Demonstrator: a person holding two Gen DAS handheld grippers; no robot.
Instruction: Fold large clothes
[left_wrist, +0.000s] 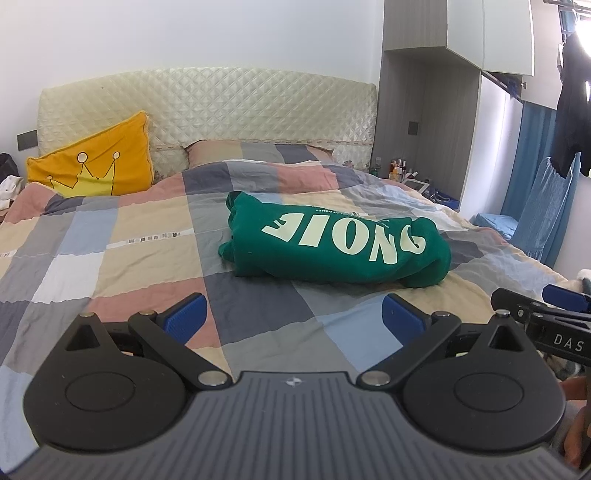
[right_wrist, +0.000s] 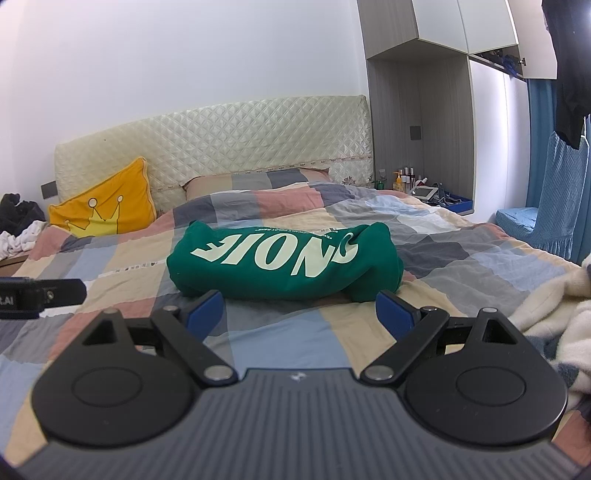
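A green sweatshirt (left_wrist: 332, 243) with large pale lettering lies folded into a thick bundle on the patchwork bed cover (left_wrist: 110, 240); the right wrist view shows the same green sweatshirt (right_wrist: 284, 264) straight ahead. My left gripper (left_wrist: 293, 319) hovers over the cover, short of the bundle and a little left of it, jaws wide apart and empty. My right gripper (right_wrist: 301, 314) stands open just in front of the bundle's near edge, its blue pads (right_wrist: 393, 310) apart from the cloth. Each gripper shows at the edge of the other's view.
A yellow crown cushion (left_wrist: 92, 166) leans on the quilted headboard (left_wrist: 221, 107). A white fluffy blanket (right_wrist: 554, 310) lies at the bed's right edge. A bedside shelf with bottles (right_wrist: 406, 181), blue curtains (left_wrist: 532, 184) and hanging dark clothes (left_wrist: 574, 110) stand to the right.
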